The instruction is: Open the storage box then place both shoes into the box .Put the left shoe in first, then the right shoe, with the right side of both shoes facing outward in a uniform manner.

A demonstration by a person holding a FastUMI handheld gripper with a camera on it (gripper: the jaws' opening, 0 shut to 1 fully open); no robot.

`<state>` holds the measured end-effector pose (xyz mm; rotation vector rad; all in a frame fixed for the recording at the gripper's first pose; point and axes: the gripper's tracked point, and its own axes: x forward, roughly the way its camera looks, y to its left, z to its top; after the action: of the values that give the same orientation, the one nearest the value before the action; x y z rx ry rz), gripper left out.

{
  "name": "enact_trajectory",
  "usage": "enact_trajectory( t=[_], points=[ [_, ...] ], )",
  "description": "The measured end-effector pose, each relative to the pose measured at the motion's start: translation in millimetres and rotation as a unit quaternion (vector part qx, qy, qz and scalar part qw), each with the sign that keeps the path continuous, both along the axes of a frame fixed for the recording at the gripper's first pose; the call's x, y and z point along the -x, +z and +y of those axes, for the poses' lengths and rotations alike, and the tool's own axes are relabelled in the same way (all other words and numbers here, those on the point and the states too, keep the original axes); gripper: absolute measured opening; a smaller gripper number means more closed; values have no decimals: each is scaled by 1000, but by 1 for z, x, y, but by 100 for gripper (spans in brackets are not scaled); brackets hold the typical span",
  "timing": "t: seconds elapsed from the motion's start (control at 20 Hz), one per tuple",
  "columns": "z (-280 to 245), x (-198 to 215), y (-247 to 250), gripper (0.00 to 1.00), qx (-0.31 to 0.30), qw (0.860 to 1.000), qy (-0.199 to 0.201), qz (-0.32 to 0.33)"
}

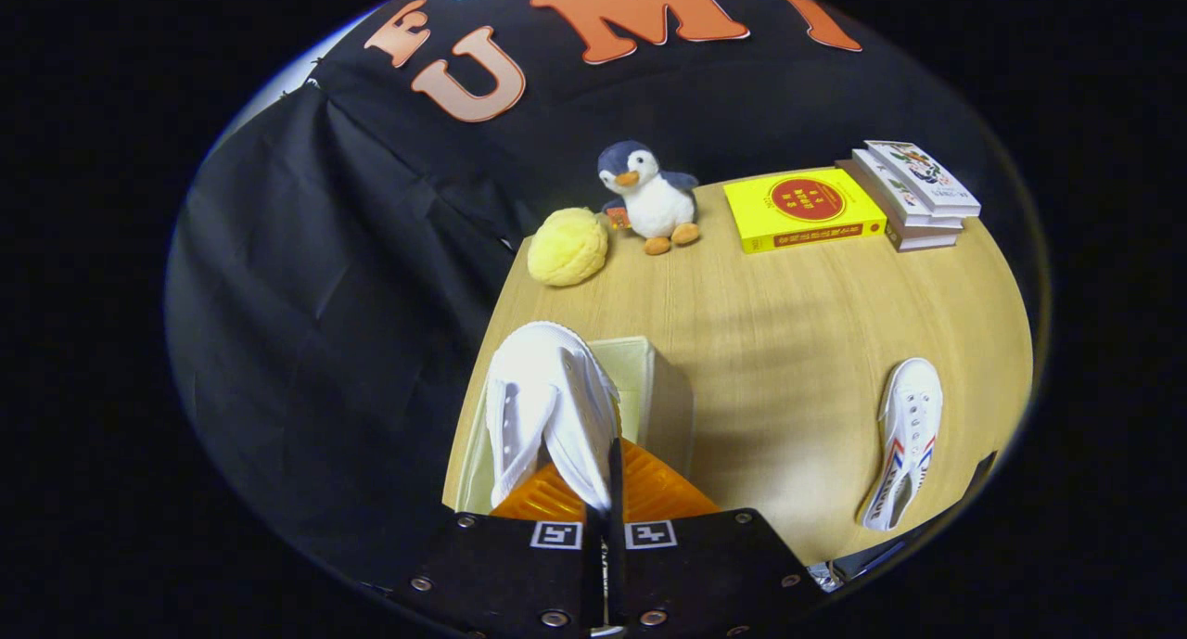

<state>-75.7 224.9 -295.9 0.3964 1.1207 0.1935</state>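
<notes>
Penguin toy (652,197), yellow ball (567,246) (perhaps plush), stacked books (913,194).

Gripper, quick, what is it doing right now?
Hand-held gripper: shut on the white shoe, pinching its side wall, above the open storage box.

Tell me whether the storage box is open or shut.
Open: the storage box shows its inside wall, and the gripper, fingers shut on a white shoe, holds it over the opening.

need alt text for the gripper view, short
The tool is shut on a white canvas shoe, held over an open cream storage box on a wooden table. A second white shoe lies to the right; a plush penguin sits beyond.
</notes>
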Motion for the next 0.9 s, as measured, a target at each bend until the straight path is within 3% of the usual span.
enact_trajectory(
  t=[0.55, 0.75, 0.9],
  points=[
    [58, 3, -79, 3, 58, 992, -54, 98],
    [69, 7, -105, 3, 56, 983, -96, 144],
    [76, 7, -119, 3, 55, 980, -100, 164]
  ],
)
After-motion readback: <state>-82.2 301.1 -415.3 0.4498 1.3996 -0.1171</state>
